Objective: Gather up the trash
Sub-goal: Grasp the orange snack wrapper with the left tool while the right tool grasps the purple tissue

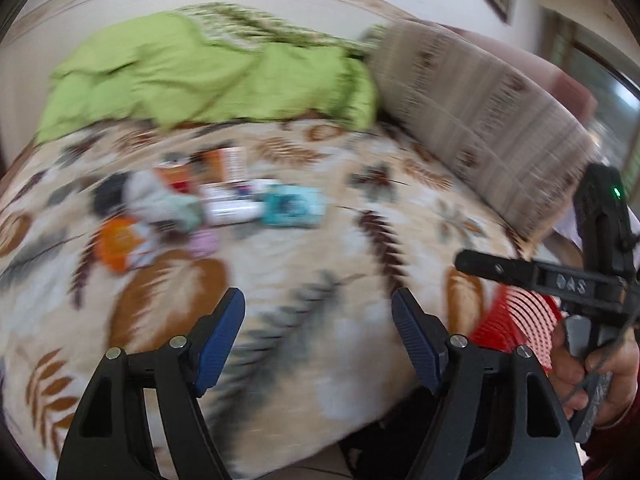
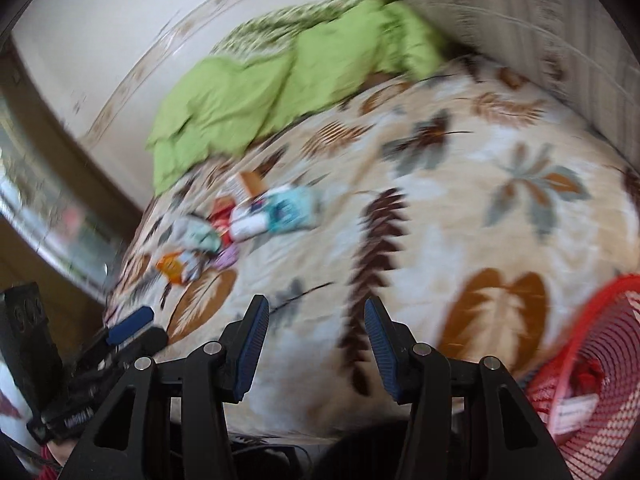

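Note:
The trash lies in a blurred pile on the leaf-patterned bedspread (image 1: 320,248): a teal box (image 1: 292,208), a white box (image 1: 228,206), an orange wrapper (image 1: 118,244) and several smaller pieces. The right wrist view shows the same teal box (image 2: 290,210) and orange wrapper (image 2: 172,266) to the left. My left gripper (image 1: 318,304) hovers open over bare bedspread, short of the pile, with nothing between its pads. My right gripper (image 2: 316,308) is also open and holds nothing. A red mesh basket (image 2: 592,360) stands at the lower right, with a white slip inside.
A green blanket (image 1: 208,76) is bunched at the bed's far side. A striped beige cushion (image 1: 480,112) leans at the right. A hand (image 1: 592,372) grips the right gripper's handle beside the red basket (image 1: 516,320). The left gripper's blue pad (image 2: 132,324) shows at lower left.

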{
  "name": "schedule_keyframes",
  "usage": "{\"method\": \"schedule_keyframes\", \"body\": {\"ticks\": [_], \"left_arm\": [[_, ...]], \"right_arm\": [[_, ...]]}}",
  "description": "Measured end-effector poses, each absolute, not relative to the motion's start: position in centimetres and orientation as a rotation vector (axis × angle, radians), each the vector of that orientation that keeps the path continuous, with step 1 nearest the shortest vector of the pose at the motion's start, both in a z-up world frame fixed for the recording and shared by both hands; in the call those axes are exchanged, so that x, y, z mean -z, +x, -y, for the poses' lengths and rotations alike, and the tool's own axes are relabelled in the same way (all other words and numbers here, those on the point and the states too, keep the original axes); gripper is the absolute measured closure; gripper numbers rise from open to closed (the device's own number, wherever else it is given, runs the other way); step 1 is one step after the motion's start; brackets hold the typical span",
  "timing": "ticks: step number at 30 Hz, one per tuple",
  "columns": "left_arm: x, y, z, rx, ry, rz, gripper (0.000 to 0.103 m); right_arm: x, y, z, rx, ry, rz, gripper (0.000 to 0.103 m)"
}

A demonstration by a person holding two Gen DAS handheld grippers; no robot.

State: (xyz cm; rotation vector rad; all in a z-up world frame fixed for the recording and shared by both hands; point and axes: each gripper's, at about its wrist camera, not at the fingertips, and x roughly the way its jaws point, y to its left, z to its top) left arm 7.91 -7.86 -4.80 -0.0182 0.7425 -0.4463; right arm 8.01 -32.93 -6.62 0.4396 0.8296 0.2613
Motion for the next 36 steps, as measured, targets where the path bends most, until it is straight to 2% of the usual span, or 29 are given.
{"method": "schedule_keyframes", "body": {"ticks": [10, 20, 25, 36], "left_arm": [[5.1, 9.9, -3.5, 0.166, -0.147, -0.713, 0.028], [6.2, 11.6, -7.1, 0.076, -0.21, -0.734, 0.028], [6.8, 13.9, -7.2, 0.066, -0.218, -0.745, 0.028], [9.5, 21.0, -4.3, 0.091, -0.21, -0.8, 0.028]], "right_arm": [[7.6, 14.7, 22.4, -0.389, 0.288, -0.881, 0.05], [12.3, 24.1, 15.6, -0.35, 0.268, -0.961, 0.051], [14.0, 25.6, 14.3, -0.373, 0.241, -0.967, 0.072], [12.3, 23.1, 18.0, -0.379, 0.259, -0.866, 0.074]]}}
